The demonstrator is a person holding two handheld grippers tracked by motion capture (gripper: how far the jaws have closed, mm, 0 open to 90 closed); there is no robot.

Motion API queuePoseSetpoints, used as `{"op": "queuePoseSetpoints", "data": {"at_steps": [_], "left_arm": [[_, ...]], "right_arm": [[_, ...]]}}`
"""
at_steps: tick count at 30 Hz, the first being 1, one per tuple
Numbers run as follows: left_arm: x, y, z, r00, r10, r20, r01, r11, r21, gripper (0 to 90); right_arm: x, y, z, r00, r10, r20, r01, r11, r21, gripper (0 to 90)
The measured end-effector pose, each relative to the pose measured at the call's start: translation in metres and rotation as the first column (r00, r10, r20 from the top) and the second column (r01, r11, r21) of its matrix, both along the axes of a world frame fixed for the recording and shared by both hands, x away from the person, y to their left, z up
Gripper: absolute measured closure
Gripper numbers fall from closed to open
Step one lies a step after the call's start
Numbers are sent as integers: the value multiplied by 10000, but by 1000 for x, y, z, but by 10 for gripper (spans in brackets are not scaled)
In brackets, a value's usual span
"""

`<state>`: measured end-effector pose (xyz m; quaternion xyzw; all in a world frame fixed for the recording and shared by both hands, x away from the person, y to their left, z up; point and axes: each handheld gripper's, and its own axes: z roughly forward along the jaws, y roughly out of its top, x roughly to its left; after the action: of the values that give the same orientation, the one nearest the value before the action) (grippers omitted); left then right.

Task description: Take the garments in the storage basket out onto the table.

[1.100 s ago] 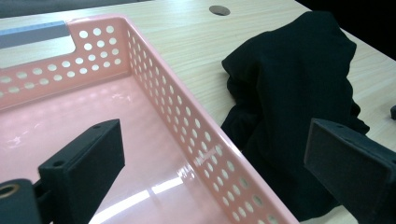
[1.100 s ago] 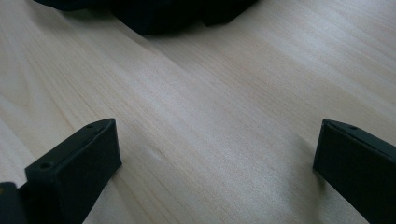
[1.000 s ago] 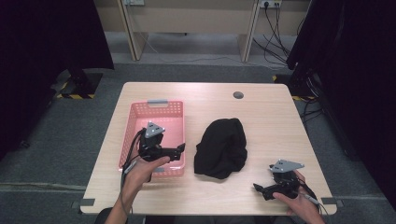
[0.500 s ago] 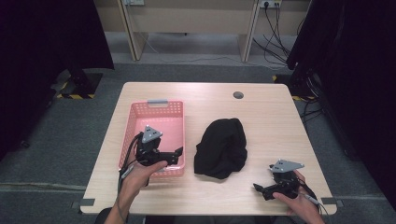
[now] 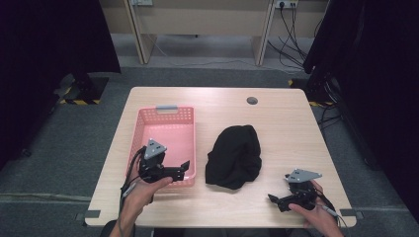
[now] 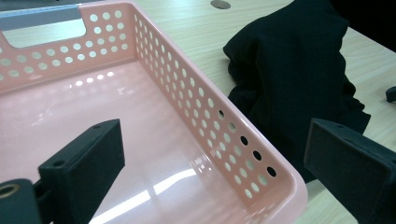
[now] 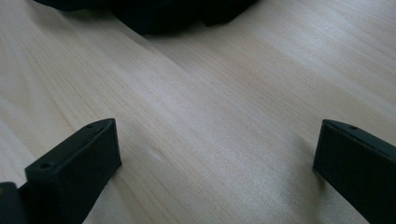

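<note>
Black cloth [image 5: 234, 156] heaped mid-bench [image 5: 291, 133], right of pink basket [image 5: 170, 114]. Left claw [image 5: 185, 168] wide open, empty, above basket's near right corner. Right claw [image 5: 273, 200] wide open, empty, near right of cloth.

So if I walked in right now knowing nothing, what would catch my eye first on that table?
Probably the pink basket on the left half of the table, empty and glossy inside. Just to its right lies a crumpled black cloth, dark against the pale wood. Then the two hand-held tools: the left gripper hovers over the basket's near right corner with jaws wide open, and the right gripper sits low near the front right edge, also open.
</note>
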<state>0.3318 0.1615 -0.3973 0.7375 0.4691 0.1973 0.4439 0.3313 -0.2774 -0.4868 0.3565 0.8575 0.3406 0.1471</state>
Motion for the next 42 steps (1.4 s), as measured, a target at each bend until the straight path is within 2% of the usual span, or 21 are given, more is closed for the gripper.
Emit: {"op": "queuePoseSetpoints", "data": {"at_steps": [42], "left_arm": [[-40,4,-11,9990,-424,164,427,9990,-157,39]], "right_arm": [[0,0,0,10000,-11,-7,11,10000,1,8]]}}
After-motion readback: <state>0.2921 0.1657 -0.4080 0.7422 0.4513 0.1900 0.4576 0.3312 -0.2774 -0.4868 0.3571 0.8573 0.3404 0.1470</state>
